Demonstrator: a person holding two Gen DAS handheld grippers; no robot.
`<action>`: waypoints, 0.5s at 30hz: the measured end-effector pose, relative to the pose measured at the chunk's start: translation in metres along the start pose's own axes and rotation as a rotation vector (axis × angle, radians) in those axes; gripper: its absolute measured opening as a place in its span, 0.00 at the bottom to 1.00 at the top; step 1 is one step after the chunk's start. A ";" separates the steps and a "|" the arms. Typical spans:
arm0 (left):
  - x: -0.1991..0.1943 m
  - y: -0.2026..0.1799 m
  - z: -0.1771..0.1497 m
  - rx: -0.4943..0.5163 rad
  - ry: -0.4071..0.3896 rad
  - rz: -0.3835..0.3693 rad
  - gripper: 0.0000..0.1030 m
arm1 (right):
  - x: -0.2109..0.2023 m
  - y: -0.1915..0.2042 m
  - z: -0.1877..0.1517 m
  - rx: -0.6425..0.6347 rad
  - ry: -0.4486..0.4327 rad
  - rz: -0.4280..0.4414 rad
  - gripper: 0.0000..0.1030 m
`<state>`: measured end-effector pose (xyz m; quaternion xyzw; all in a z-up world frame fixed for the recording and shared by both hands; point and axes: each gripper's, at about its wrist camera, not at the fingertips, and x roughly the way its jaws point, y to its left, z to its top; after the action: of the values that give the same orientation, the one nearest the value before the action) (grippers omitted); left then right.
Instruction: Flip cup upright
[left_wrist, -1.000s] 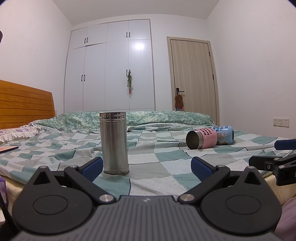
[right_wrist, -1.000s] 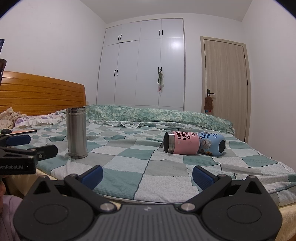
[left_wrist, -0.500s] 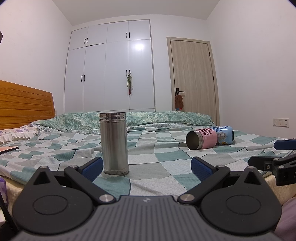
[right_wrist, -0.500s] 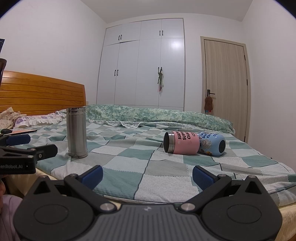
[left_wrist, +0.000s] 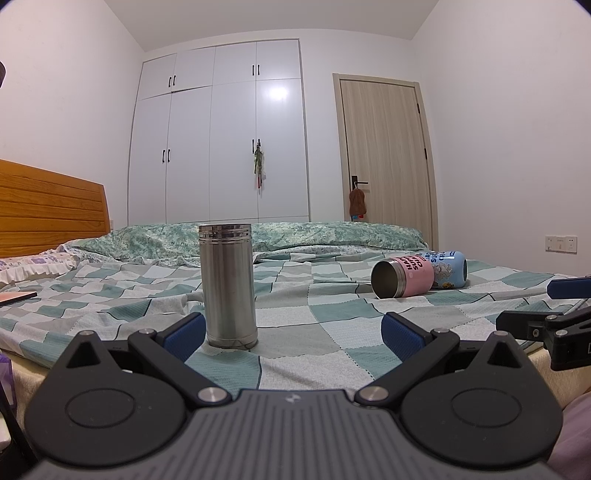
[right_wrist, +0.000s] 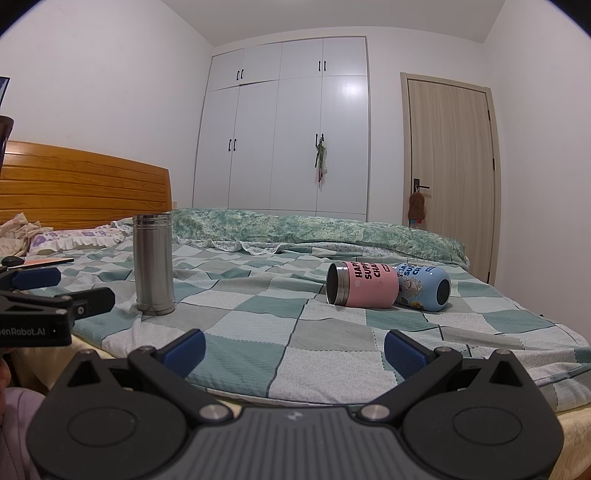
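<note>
A pink cup (left_wrist: 404, 276) lies on its side on the checked bedspread, its open mouth facing me; it also shows in the right wrist view (right_wrist: 364, 284). A blue cup (right_wrist: 424, 287) lies on its side right behind it, touching it; it also shows in the left wrist view (left_wrist: 448, 268). A tall steel flask (left_wrist: 228, 285) stands upright near the bed's front edge, also in the right wrist view (right_wrist: 153, 259). My left gripper (left_wrist: 293, 336) is open and empty, just in front of the flask. My right gripper (right_wrist: 293, 349) is open and empty, short of the cups.
The checked bedspread (right_wrist: 258, 332) covers the bed. A wooden headboard (right_wrist: 85, 188) stands at the left, with pillows (right_wrist: 70, 236) below it. A folded green quilt (right_wrist: 314, 229) lies along the far side. A wardrobe (right_wrist: 284, 125) and door (right_wrist: 450, 177) stand behind.
</note>
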<state>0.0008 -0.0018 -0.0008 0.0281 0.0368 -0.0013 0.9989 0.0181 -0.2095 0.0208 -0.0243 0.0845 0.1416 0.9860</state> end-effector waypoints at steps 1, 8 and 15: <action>0.000 0.000 0.000 0.000 0.000 0.000 1.00 | 0.000 0.000 0.000 0.000 0.000 0.000 1.00; 0.000 0.000 0.000 0.001 0.001 0.001 1.00 | 0.001 0.001 0.000 -0.001 0.002 -0.001 1.00; 0.000 -0.001 0.000 0.019 0.013 0.001 1.00 | 0.003 0.001 -0.001 -0.002 0.008 -0.005 1.00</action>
<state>0.0011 -0.0029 -0.0007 0.0378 0.0434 -0.0008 0.9983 0.0203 -0.2081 0.0197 -0.0260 0.0880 0.1391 0.9860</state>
